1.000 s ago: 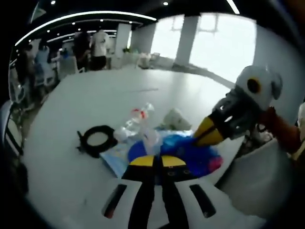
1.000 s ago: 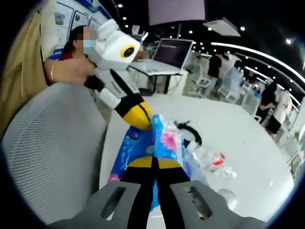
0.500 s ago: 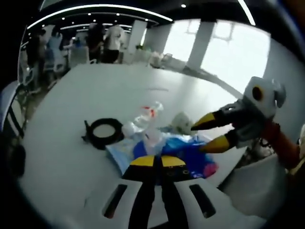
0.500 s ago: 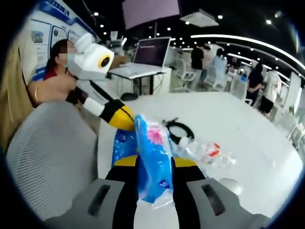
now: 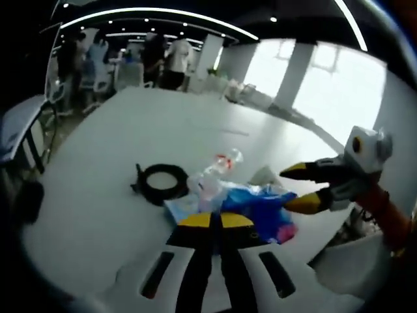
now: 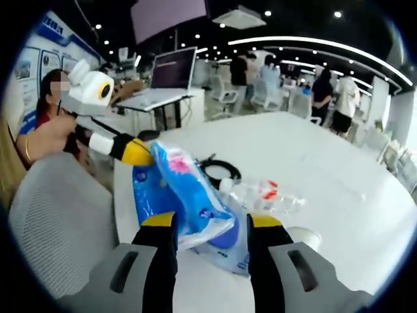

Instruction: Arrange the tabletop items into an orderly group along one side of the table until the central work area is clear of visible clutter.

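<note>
Items are bunched near the table [image 5: 98, 195] edge: blue packet [image 6: 186, 195] between spread right gripper [image 6: 212, 225] jaws, bottle [image 6: 260, 194] at 1 o'clock; left gripper [image 5: 212, 222] pressed together; ordering unfinished.

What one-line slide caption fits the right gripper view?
Open right hand-held gripper straddles a blue packet beside a bottle and black ring on a white table.

bg: laptop [image 6: 171, 70] on desk | mesh chair back [image 6: 58, 215] nr table edge | ppl standing [image 6: 333, 98] far side
</note>
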`<state>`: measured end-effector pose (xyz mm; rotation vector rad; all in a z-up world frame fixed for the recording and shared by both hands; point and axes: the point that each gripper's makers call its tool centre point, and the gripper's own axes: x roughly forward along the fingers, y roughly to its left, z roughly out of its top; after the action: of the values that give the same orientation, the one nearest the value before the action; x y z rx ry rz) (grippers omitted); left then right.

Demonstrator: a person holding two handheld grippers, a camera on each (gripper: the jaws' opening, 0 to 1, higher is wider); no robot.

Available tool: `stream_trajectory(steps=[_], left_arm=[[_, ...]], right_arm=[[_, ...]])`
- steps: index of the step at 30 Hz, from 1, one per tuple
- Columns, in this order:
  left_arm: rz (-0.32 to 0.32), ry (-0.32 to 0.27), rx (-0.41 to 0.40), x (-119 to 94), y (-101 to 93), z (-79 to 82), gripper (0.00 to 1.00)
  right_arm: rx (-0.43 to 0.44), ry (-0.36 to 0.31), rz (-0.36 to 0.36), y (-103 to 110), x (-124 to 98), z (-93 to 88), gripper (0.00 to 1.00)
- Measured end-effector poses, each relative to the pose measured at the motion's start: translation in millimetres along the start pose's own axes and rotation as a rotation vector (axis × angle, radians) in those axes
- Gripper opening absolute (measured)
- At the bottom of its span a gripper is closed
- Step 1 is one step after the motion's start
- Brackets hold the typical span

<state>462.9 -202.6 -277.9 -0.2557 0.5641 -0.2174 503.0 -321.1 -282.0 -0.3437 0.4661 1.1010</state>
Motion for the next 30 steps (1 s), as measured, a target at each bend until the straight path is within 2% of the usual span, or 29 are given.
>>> stream_trajectory(steps=[3, 7, 14, 17, 18, 20, 26, 30], left_arm=[[0.020, -0.020, -0.016, -2.0, 4.2, 3.4, 0.00], [0.036, -0.061, -0.052, -4.8, 9.2, 10.4, 0.00], [0.044, -0.058, -0.076, -4.7, 8.9, 9.4, 0.00], [0.038, -0.076, -0.078, -5.5, 7.4, 13.0, 0.00], [0.044, -0.086, -0.080, -5.6, 7.6, 15.0, 0.00], [0.044, -0.090, -0.081, -5.3, 7.5, 16.5, 0.00], [0.026, -0.105, -0.098, -5.2, 3.8, 18.5, 0.00], [0.021, -0.097, -0.098, -4.7, 2.3, 16.4, 0.00]], right_arm=[[0.097, -0.004, -0.012, -2.6, 1.7, -2.5, 0.41], [0.175, -0.016, -0.013, -4.1, 2.7, -2.5, 0.39], [0.188, -0.002, -0.026, -1.6, 7.5, -3.8, 0.30], [0.244, 0.010, -0.025, -0.5, 10.0, -7.0, 0.25], [0.290, 0.014, -0.040, -1.7, 10.7, -9.3, 0.24], [0.293, 0.012, -0.027, 0.1, 12.0, -9.1, 0.23], [0.467, -0.015, 0.021, 7.4, 15.8, -9.7, 0.14], [0.489, -0.011, 0.020, 5.8, 16.4, -13.4, 0.13]])
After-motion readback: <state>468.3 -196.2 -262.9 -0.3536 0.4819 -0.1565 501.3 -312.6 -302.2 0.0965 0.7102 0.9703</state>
